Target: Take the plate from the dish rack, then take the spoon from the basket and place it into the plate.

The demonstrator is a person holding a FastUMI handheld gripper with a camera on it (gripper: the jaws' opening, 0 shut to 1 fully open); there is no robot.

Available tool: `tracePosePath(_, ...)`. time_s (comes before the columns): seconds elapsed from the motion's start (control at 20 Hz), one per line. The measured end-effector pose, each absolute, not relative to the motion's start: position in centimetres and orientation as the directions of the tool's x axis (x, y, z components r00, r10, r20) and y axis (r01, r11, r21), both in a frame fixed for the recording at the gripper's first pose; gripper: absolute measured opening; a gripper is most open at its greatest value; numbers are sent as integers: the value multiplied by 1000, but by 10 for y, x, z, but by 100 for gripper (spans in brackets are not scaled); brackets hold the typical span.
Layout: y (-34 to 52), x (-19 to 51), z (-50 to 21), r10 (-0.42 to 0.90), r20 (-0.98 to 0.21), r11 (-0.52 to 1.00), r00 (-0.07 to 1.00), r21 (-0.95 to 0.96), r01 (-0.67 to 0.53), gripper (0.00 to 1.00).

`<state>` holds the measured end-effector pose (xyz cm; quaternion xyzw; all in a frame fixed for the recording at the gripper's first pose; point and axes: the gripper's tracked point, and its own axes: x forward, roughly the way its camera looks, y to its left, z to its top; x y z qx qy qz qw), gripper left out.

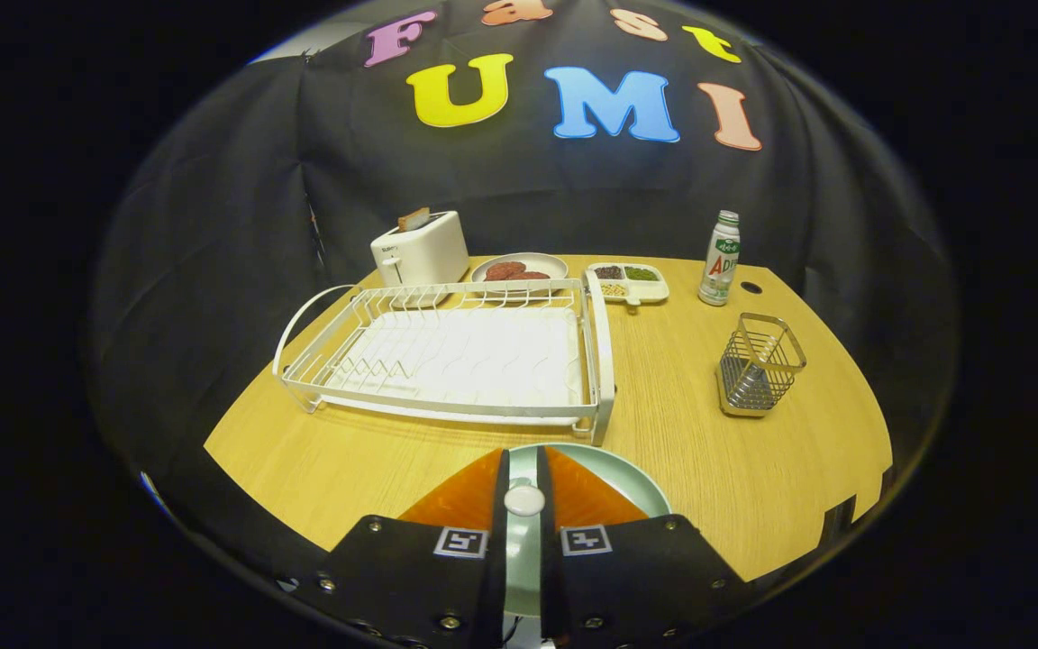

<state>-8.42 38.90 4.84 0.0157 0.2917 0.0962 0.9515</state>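
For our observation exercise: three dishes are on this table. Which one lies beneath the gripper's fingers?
The pale green plate, under the gripper holding a spoon. The brown-food plate and divided tray sit beyond the dish rack.

The claw (523, 482) has its fingers nearly together, gripping something.

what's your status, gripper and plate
Gripper shut on spoon, over plate. Plate out of rack, on table just in front of it. Basket beyond, to the side. Nothing in the way.
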Motion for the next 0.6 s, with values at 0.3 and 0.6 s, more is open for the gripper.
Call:
tracePosePath(0.3,374,-71,62,146,-531,989,835,65,-131,66)
tracePosePath(0.6,366,-63,73,127,-511,992,850,68,-107,66)
